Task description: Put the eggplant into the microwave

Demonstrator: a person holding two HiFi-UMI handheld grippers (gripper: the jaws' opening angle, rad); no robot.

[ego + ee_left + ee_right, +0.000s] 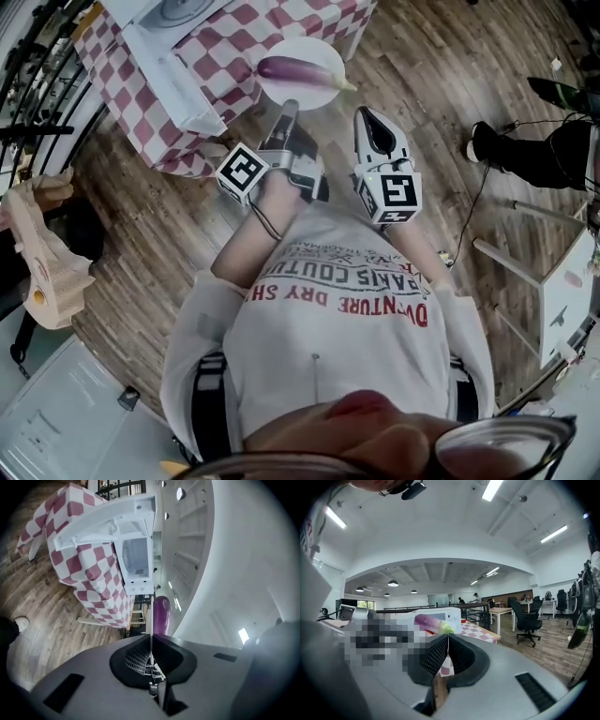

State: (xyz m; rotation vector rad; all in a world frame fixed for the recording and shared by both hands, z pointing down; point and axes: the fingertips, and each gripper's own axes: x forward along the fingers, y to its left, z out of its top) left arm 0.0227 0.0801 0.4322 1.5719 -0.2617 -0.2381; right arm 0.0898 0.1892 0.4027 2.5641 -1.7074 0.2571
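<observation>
An eggplant [298, 71] lies on a white plate [302, 47] at the bench's [225, 47] near edge. The left claw [285, 112] and right claw [367, 120] are clenched, empty.

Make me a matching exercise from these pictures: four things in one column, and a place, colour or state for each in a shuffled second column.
1. eggplant
2. microwave door
3. tablecloth
4. left gripper

A. shut, nothing between the jaws
B. lying on the white plate
C. open
D. red-and-white checks

Pairs: 1-B, 2-C, 3-D, 4-A
</observation>
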